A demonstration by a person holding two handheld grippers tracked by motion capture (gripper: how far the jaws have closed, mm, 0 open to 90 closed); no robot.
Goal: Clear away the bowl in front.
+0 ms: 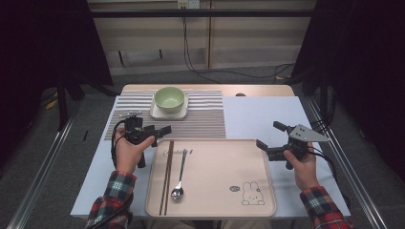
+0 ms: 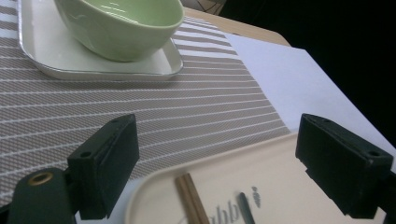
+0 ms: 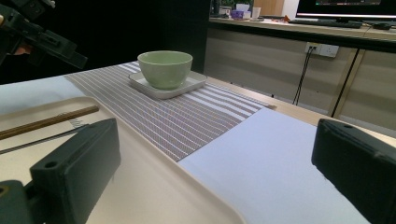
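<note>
Dark curtains flank the pale table (image 1: 267, 114); a beige tray (image 1: 215, 191) lies near, holding brown chopsticks (image 1: 166, 176) and a spoon (image 1: 179, 179), their near ends cut off in the left gripper view; the left gripper (image 1: 160, 132) hovers at the tray's far left corner, jaws apart and empty; the right gripper (image 1: 271, 138) stands wide open at the tray's right; a green bowl (image 1: 169, 99) on its dish (image 1: 158, 112) sits far on the striped mat (image 1: 205, 117).

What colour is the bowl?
The bowl is pale green, seen best in the right gripper view, sitting on a white plate.
</note>
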